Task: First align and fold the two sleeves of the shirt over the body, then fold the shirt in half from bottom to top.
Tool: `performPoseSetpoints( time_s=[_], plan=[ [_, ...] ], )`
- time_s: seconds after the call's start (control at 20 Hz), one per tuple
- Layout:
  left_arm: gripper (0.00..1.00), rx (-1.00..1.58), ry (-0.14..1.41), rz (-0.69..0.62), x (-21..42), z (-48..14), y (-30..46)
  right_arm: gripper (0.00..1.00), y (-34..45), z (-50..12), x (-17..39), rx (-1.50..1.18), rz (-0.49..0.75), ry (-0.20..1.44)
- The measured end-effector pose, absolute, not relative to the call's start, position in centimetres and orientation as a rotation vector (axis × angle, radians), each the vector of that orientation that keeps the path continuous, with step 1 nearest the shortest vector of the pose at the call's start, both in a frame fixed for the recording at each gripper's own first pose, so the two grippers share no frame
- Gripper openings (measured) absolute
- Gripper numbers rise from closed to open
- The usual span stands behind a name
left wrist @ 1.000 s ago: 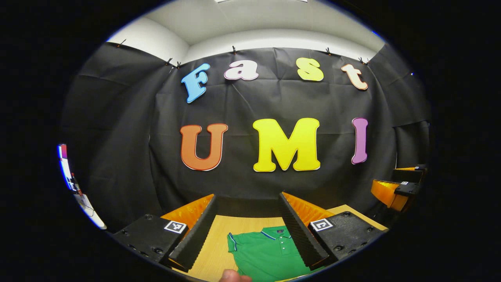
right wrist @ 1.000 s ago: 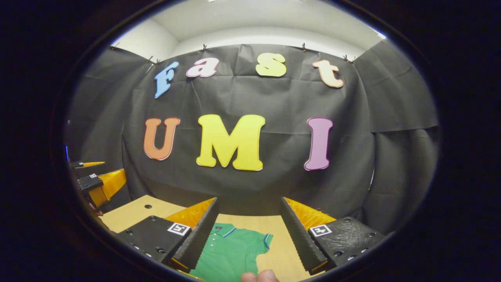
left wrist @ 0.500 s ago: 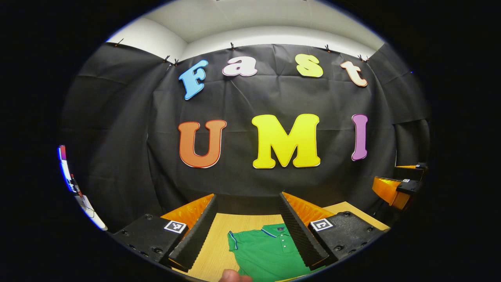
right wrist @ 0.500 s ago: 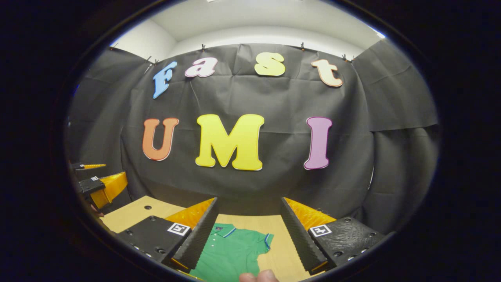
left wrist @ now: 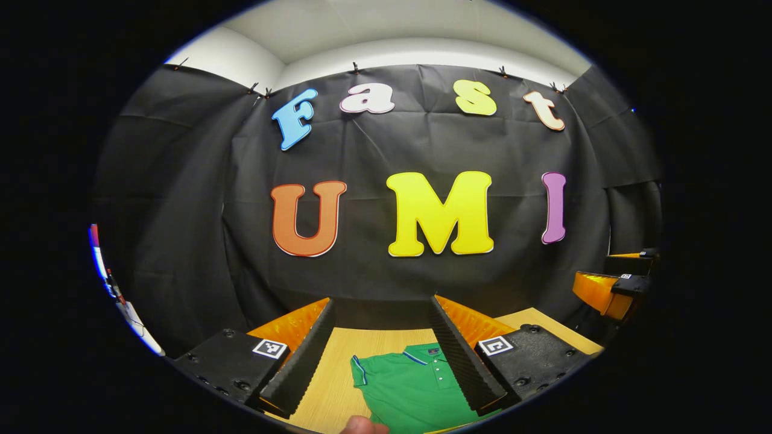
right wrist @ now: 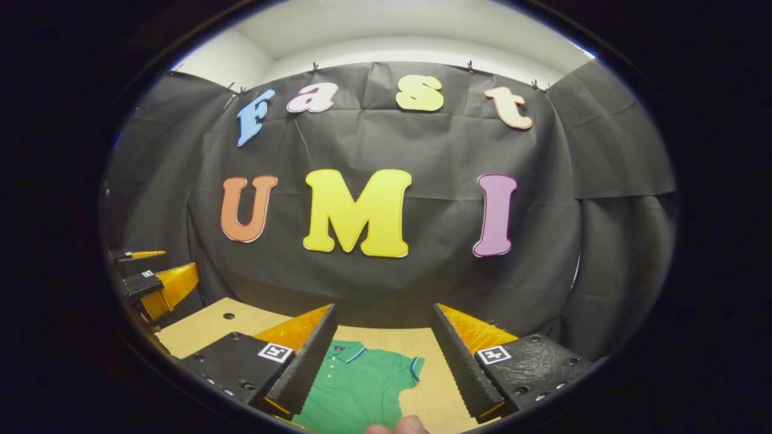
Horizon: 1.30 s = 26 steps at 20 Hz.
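In the left gripper view, the left gripper (left wrist: 381, 313) is held above the near part of a wooden table (left wrist: 338, 367) with its jaws spread wide and nothing between them. The green shirt (left wrist: 410, 386) lies flat on the table below — its collar points to the far side, toward the black cloth wall (left wrist: 181, 211), and one short sleeve reaches out to the left. Far at the right edge of this view the right gripper (left wrist: 612, 283) hangs in the air, well apart.

In the right gripper view, the right gripper (right wrist: 384, 316) also has its jaws spread, empty. The shirt (right wrist: 356, 389) lies under it, a sleeve reaching to the right. The left gripper (right wrist: 151, 277) shows at the left edge. A fingertip (right wrist: 398, 427) shows at the bottom.
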State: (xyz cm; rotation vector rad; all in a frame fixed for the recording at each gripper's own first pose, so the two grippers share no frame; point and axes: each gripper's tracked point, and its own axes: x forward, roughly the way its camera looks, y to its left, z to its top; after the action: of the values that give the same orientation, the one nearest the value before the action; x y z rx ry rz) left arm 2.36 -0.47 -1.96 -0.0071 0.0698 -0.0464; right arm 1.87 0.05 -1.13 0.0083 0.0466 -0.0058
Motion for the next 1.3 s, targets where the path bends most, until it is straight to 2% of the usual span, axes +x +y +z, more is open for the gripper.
performPoseSetpoints(
  time_s=[0.4,1.3],
  plan=[
    [0.99,-0.005,0.105,-0.070,3.1,-3.6,-2.1,0.96,-2.0,-6.0,4.2,-0.016,-0.013,0.157],
    [0.99,0.028,0.113,-0.030,6.1,-3.8,-3.5,0.96,-7.9,-27.3,17.6,-0.042,0.012,0.588]
  ],
)
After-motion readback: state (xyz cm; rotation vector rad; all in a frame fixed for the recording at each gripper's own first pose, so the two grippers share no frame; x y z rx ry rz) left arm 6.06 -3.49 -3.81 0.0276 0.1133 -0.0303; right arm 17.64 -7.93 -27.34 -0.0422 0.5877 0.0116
